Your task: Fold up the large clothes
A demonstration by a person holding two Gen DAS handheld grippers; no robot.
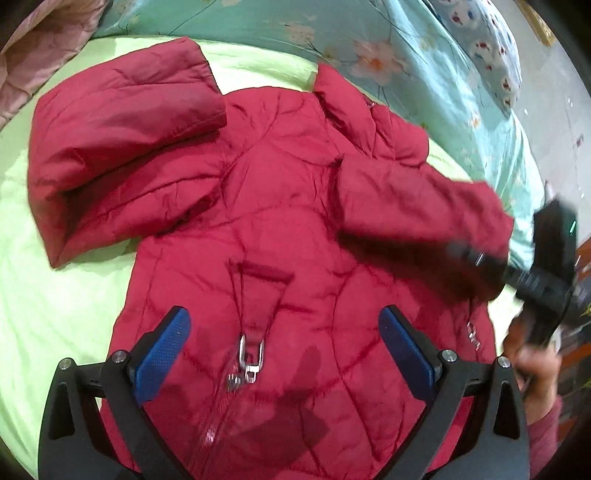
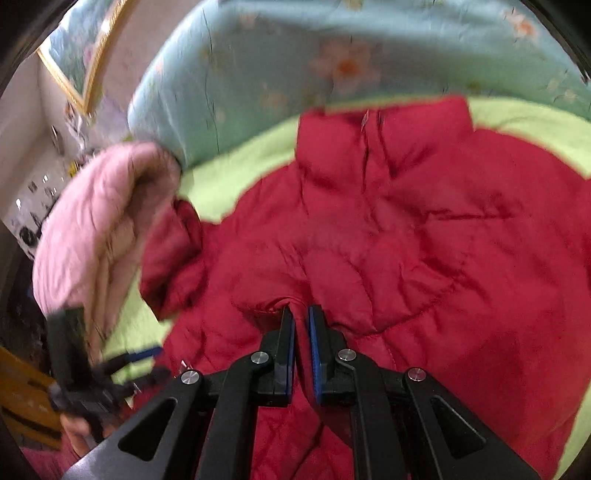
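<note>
Red quilted jacket (image 1: 280, 229): spread front-up across the centre of the frame on a lime-green bed sheet (image 1: 44, 302), collar toward the floral turquoise quilt (image 1: 258, 22) at top, one sleeve folded at upper left. Left claw (image 1: 284, 350): released, blue pads wide apart above the zipper pull (image 1: 251, 358). Right claw (image 2: 301, 328): clenched, pinching a fold of jacket fabric; pink garment (image 2: 99, 229) at left.

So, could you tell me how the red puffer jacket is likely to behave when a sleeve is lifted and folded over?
The red puffer jacket looks floppy: its quilted shell creases and drapes on the green sheet. The padding will probably spring back, so folds may not stay flat. The right gripper pinches only a small tuck of smooth-looking fabric, which may slip.
</note>
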